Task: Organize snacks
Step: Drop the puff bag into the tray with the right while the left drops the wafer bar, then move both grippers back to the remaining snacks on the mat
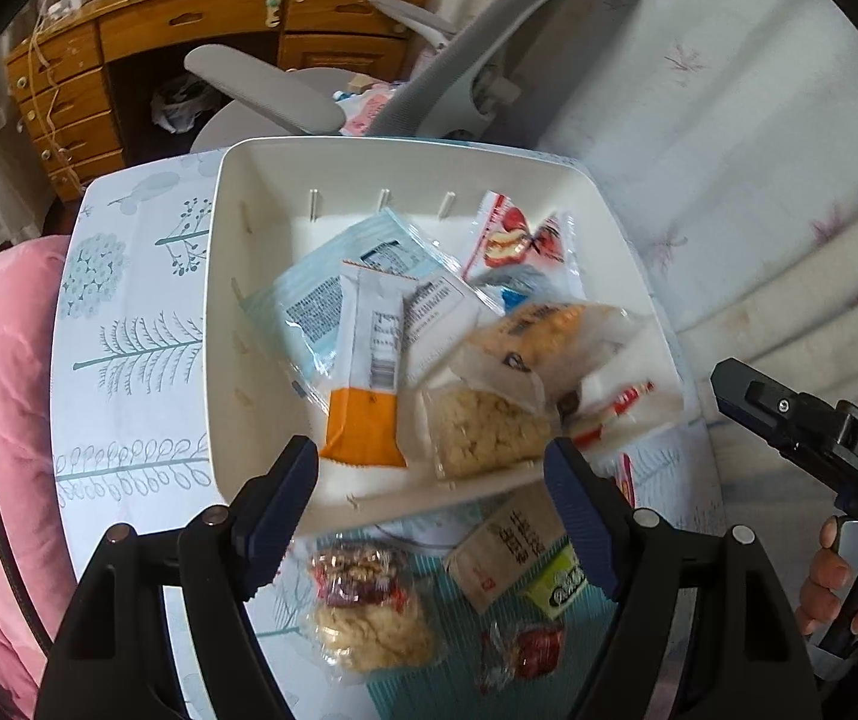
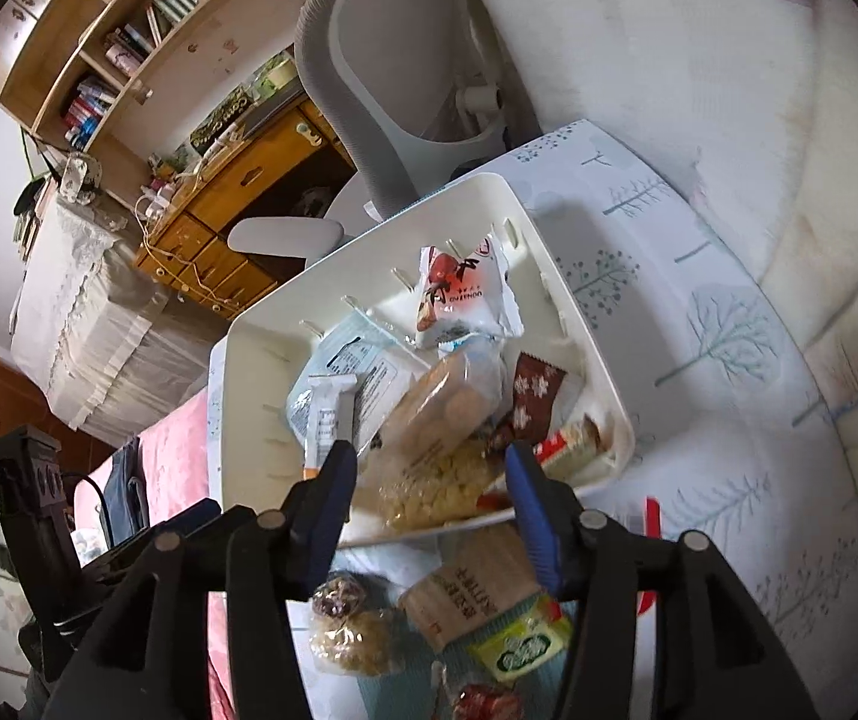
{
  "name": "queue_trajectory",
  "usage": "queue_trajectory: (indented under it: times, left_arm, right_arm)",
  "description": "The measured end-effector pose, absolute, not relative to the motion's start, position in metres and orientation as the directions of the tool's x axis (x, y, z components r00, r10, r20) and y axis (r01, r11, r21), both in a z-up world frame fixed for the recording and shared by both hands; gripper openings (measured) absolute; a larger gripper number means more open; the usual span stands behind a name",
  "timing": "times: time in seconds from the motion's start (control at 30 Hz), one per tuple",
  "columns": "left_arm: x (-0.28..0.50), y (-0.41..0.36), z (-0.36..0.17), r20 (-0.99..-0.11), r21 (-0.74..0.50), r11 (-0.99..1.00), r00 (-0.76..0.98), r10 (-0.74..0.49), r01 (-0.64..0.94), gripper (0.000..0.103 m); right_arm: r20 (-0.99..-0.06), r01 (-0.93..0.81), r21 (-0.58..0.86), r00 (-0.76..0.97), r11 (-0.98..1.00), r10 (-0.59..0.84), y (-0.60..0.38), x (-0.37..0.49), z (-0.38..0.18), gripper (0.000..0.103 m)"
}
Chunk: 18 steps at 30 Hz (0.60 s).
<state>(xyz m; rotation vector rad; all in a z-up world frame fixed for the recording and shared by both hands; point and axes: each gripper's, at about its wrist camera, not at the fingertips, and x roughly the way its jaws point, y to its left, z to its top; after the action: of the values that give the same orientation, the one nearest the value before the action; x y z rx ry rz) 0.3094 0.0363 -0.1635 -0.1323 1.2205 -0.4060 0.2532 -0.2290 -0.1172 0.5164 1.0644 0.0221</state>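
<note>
Both my left gripper and right gripper hang spread, empty. Clear-wrapped pale puffed snack near table's front edge: light, crushable; pinch wrapper seam.

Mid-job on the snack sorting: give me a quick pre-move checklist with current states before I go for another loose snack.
1. Left gripper open and empty: ok.
2. Right gripper open and empty: ok.
3. Loose snacks in front of the bin: ok; green packet, red candy, cream packet.
4. White bin has free floor: ok, left side bare.
5. Bin resting flat: cannot tell.
</note>
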Motion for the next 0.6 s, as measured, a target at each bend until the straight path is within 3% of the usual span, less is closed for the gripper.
queue_trajectory:
  times: [0.3,0.37,0.6]
  left_arm:
    - [0.278,0.048,-0.150,-0.887,-0.283,0.913,0.282,-0.365,0.293,0.077]
    - [0.270,0.052,-0.149,-0.889,-0.279,0.913,0.279,-0.363,0.297,0.077]
    - [0.249,0.064,-0.156,-0.906,-0.284,0.923,0.243,-0.348,0.261,0.077]
  right_arm:
    - [-0.815,0.291,0.425,0.536,0.857,0.222,-0.216,0.204,-0.112,0.060]
    - [-0.812,0.299,0.430,0.541,0.852,0.220,-0.214,0.196,-0.112,0.066]
    - [-0.818,0.319,0.430,0.534,0.844,0.215,-0.202,0.162,-0.121,0.067]
